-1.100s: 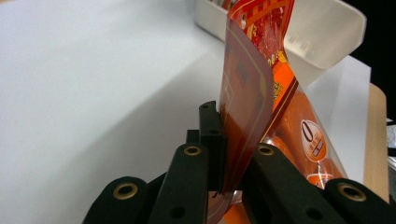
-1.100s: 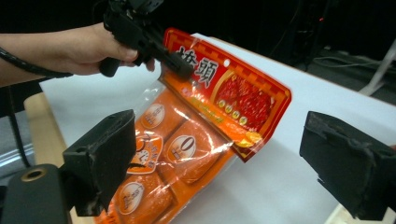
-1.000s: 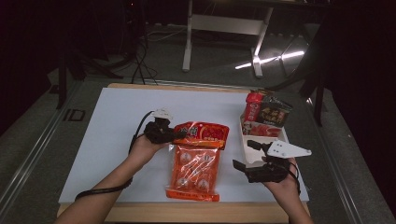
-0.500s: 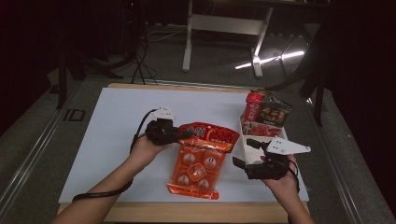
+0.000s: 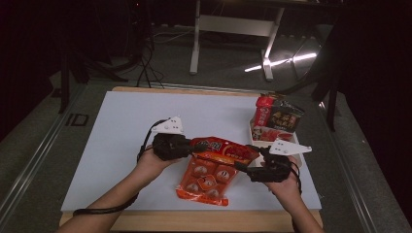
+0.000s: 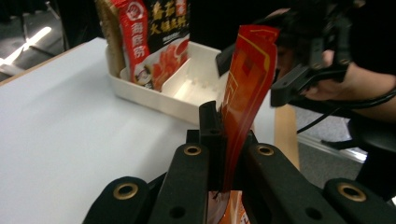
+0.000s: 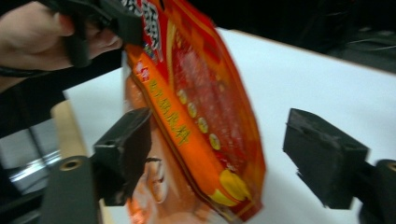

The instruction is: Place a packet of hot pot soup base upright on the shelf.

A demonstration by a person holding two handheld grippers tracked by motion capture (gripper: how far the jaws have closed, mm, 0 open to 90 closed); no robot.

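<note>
A red-orange snack pouch (image 5: 224, 148) hangs above the white table sheet, and my left gripper (image 5: 195, 146) is shut on its left edge. In the left gripper view the pouch (image 6: 247, 88) stands on edge, pinched at my left gripper (image 6: 224, 128). My right gripper (image 5: 247, 170) is at the pouch's right end. In the right gripper view the pouch (image 7: 201, 107) hangs between the jaws of my right gripper (image 7: 219, 158). These have just been closing, and a wide gap still separates the pouch from the far pad. A second orange pouch (image 5: 206, 180) lies flat underneath.
A white divided tray (image 5: 293, 148) stands at the right of the sheet, with upright food packets (image 5: 276, 118) in its far part. In the left gripper view the tray (image 6: 189, 88) lies just beyond the held pouch. The table's wooden front edge (image 5: 194, 221) is near my forearms.
My left gripper has lifted the red pouch and carried it a little rightward. My right gripper has swung left to the pouch's end, and its jaws have narrowed around it.
</note>
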